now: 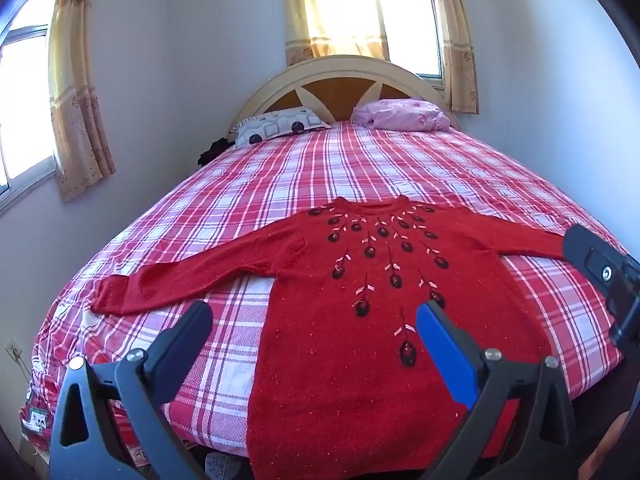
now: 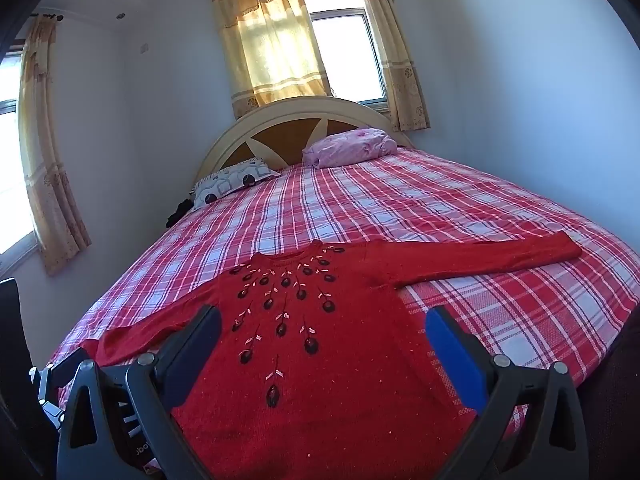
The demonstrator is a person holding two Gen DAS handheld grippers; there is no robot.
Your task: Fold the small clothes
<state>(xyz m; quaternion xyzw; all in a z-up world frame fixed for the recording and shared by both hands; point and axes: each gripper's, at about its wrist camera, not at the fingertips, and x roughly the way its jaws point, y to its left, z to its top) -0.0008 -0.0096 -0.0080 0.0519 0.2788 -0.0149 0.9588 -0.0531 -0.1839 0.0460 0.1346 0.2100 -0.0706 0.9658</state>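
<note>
Here, a red sweater [image 1: 352,320] is lying flat and face up on the near part of a bed [image 1: 400,168] covered by a red and white checked sheet, its hem hanging over the near edge and its neck pointing toward the headboard [image 1: 340,80]. Both sleeves are stretching straight out to the sides, the left sleeve [image 1: 180,280] reaching toward the left edge of the bed and the right sleeve [image 2: 480,258] lying across the sheet toward the right. Dark beaded flowers with pale leaves are fanning down the chest from the neckline. The left gripper [image 1: 314,322] is hovering above the lower left part of the sweater with its two fingers spread wide apart and nothing between them. The right gripper [image 2: 322,326] is hovering over the lower middle of the sweater, likewise spread wide and holding nothing; its body is also showing at the right edge of the left wrist view. At the head of the bed a patterned pillow [image 1: 280,124] is sitting on the left and a pink pillow [image 1: 404,114] on the right. Yellow curtains [image 2: 272,36] are hanging at the window behind the headboard.
</note>
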